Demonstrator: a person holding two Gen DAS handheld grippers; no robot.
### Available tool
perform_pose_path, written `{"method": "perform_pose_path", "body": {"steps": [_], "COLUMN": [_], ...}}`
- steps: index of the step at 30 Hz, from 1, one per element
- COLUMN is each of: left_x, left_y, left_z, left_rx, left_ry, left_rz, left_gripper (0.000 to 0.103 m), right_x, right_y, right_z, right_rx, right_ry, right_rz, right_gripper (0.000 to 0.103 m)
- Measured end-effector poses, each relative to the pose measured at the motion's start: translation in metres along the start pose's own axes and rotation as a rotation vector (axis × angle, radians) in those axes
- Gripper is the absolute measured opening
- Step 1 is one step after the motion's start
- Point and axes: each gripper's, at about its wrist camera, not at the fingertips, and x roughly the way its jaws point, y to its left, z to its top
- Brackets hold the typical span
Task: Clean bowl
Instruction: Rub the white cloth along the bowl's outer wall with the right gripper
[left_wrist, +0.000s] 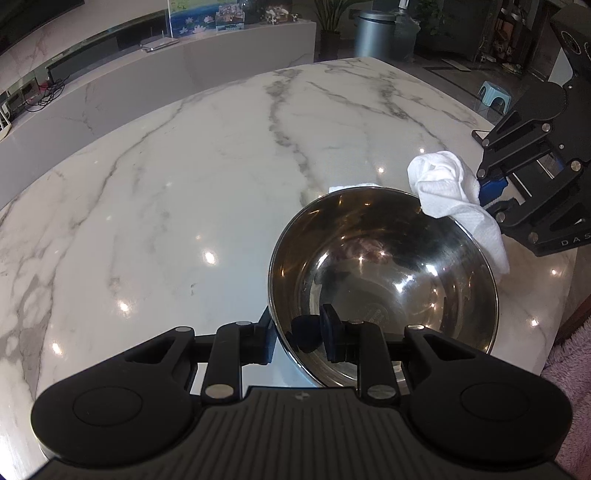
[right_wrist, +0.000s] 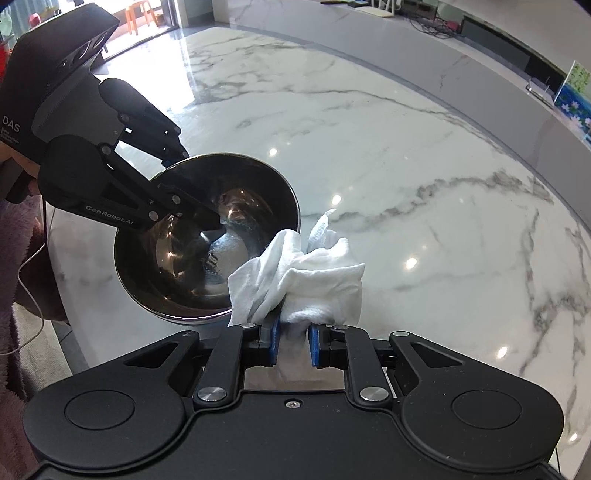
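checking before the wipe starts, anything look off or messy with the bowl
The bowl is tipped, clamped at its rim by the left claw. Smudgy residue shows inside. The white cloth in the right claw sits at the rim, not yet inside. Nothing spilled or damaged.

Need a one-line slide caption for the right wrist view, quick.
Right gripper holds a white cloth at the rim of a tilted steel bowl gripped by the left gripper.

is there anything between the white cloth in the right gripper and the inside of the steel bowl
Nothing visible blocks it. The crumpled white cloth, clamped in the right gripper, sits at the shiny steel bowl's rim. The left gripper pinches the opposite rim, one finger reaching inside along that wall, leaving the bottom open.
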Motion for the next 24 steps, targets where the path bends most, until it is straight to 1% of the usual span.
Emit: {"method": "perform_pose_path", "body": {"steps": [9,14,16,18,19,21,22,24], "left_x": [0.000,0.000,-0.001,-0.002,-0.003,-0.005,-0.006,-0.009], "left_y": [0.001,0.001,0.002,-0.001,-0.002,-0.004,-0.005,-0.004], "left_z": [0.000,0.001,0.000,-0.002,-0.003,-0.004,-0.004,-0.004], "left_rx": [0.013,0.005,-0.030,-0.023,-0.018,0.027,0.061,0.094], "left_ry": [-0.002,0.001,0.011,0.012,0.013,0.008,0.005,0.004], "left_rz": [-0.012,-0.014,-0.002,0.009,0.015,0.022,0.022,0.009], "left_gripper": [0.023,0.023,0.023,0.023,0.023,0.023,0.023,0.023], "right_x": [0.022,0.025,0.025,0.025,0.025,0.025,0.025,0.025], "right_y": [0.011,0.014,0.014,0.014,0.015,0.014,0.014,0.014], "right_z": [-0.014,-0.016,-0.016,-0.016,-0.016,-0.016,-0.016,-0.016], "right_rx": [-0.004,-0.006,0.001,-0.002,-0.003,-0.001,-0.001,0.001], "right_ry": [0.053,0.067,0.069,0.070,0.071,0.073,0.073,0.073], "right_rz": [0.056,0.060,0.058,0.056,0.055,0.055,0.055,0.054], "right_gripper": [0.015,0.015,0.015,0.015,0.015,0.015,0.015,0.015]}}
